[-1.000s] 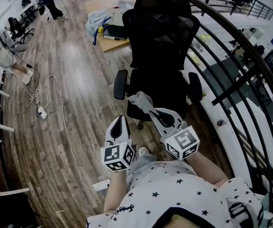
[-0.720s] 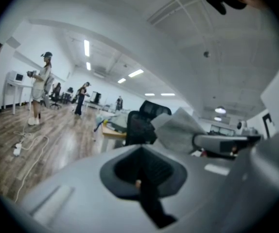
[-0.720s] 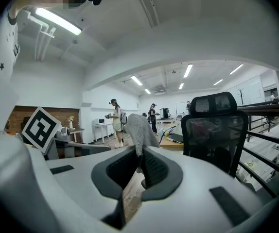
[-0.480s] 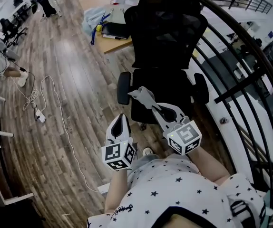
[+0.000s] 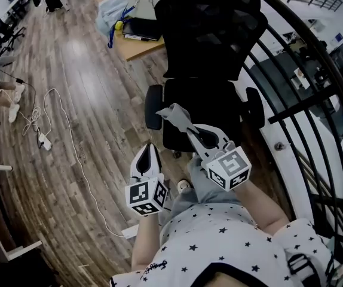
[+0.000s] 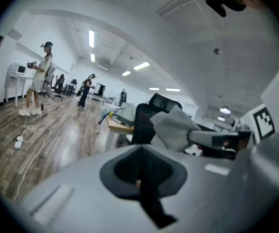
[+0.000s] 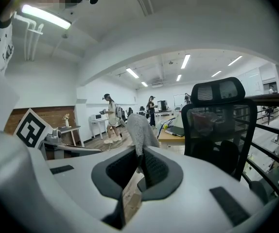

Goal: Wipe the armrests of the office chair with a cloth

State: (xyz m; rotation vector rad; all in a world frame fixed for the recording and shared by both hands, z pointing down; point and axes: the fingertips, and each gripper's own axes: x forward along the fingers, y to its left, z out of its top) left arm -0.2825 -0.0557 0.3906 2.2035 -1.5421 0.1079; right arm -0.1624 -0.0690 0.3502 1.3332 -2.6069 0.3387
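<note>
The fingers of your left gripper (image 5: 149,151) are together on nothing. Those of your right gripper (image 5: 190,133) are clamped on the crumpled grey cloth (image 5: 175,115), poking past their tips. Beyond it, untouched, stands the black mesh office chair (image 5: 210,34). Likely the approach: next, press the cloth onto the black padded armrest (image 5: 153,106) ahead of the fingers.

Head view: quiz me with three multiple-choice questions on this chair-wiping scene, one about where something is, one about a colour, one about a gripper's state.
1. Where is the cloth? A on the chair seat; B in the right gripper; C on the floor.
2. What colour is the office chair? A black; B white; C red.
3. How do the left gripper's jaws stand? A wide apart; B shut on the cloth; C together, empty.
Answers: 1 B, the grey cloth sticks out from its closed jaws. 2 A, the whole chair is black. 3 C, the left gripper view shows nothing between them.
</note>
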